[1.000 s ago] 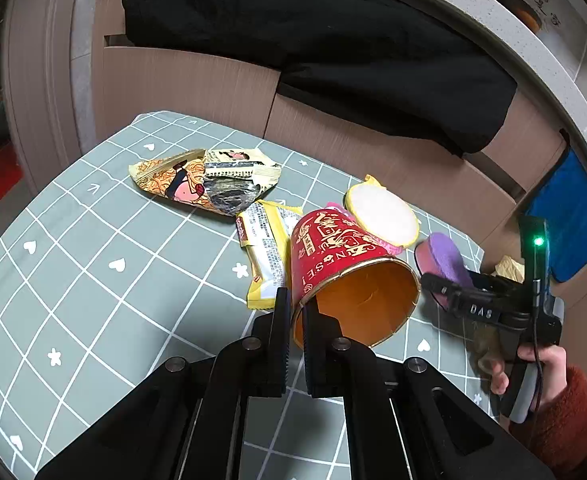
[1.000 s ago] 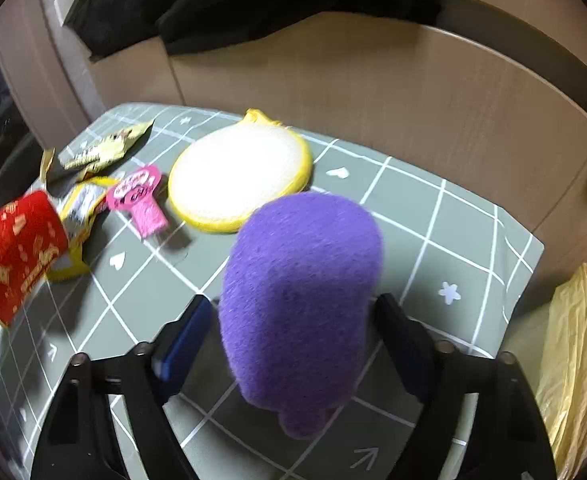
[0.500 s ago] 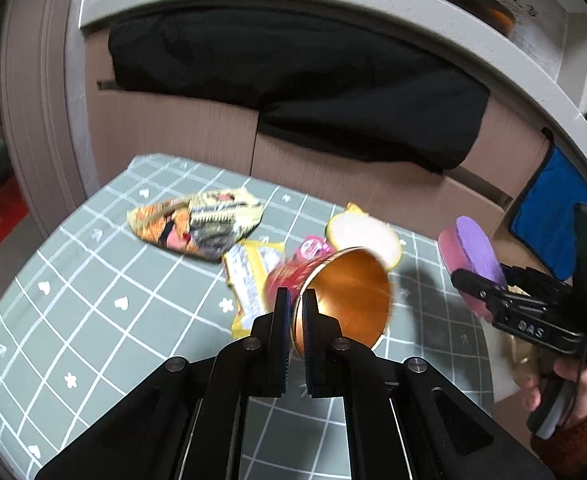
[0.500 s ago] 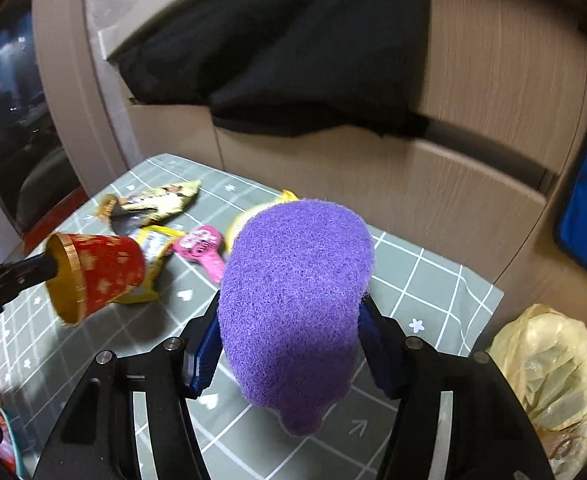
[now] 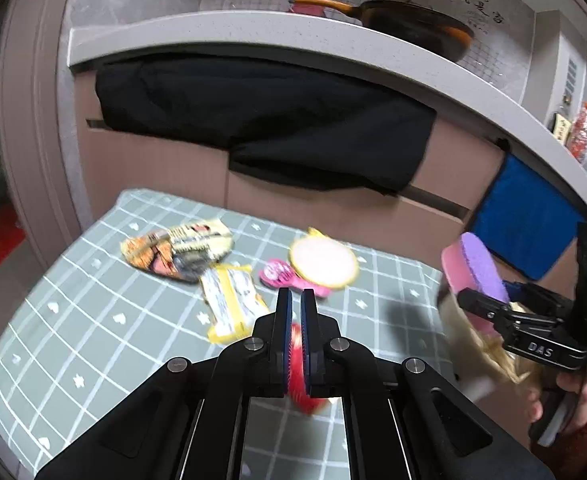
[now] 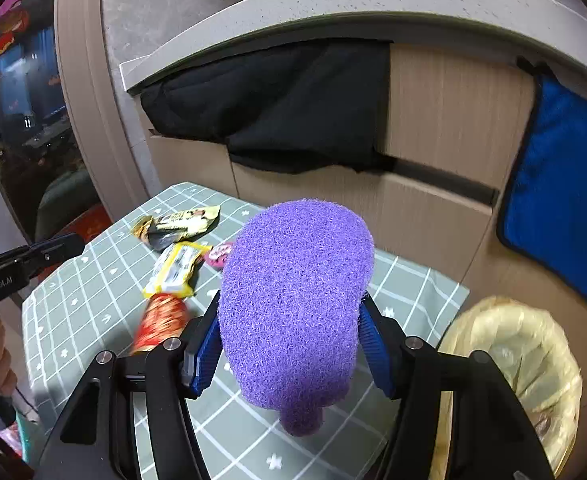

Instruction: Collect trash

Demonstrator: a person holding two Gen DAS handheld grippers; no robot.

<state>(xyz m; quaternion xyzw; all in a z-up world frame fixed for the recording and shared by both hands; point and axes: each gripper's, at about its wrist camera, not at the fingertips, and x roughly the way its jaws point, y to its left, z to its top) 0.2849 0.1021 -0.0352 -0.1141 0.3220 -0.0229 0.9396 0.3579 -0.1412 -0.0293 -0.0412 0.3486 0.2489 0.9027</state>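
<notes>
My left gripper (image 5: 294, 300) is nearly shut, with the rim of the red paper cup (image 5: 298, 368) blurred between its fingers; the right wrist view shows the cup (image 6: 161, 322) low over the table, seemingly slipping free. My right gripper (image 6: 289, 320) is shut on a purple and pink sponge (image 6: 293, 300), held above the table's right edge; it also shows in the left wrist view (image 5: 475, 272). A bin lined with a yellow bag (image 6: 509, 364) stands beside the table. A yellow wrapper (image 5: 229, 304), a printed snack bag (image 5: 177, 248), a pink wrapper (image 5: 281, 276) and a round yellow-rimmed pad (image 5: 323, 262) lie on the table.
The table has a green checked cloth (image 5: 93, 320). Behind it are wooden cabinet drawers with a black cloth (image 5: 261, 128) and a blue towel (image 5: 525, 224) hanging from the counter. A frying pan (image 5: 413, 24) sits on the counter.
Both grippers have risen and pulled back from the table. The red cup has tipped and dropped low between the left fingers, blurred. The yellow-lined bin has come into the right wrist view.
</notes>
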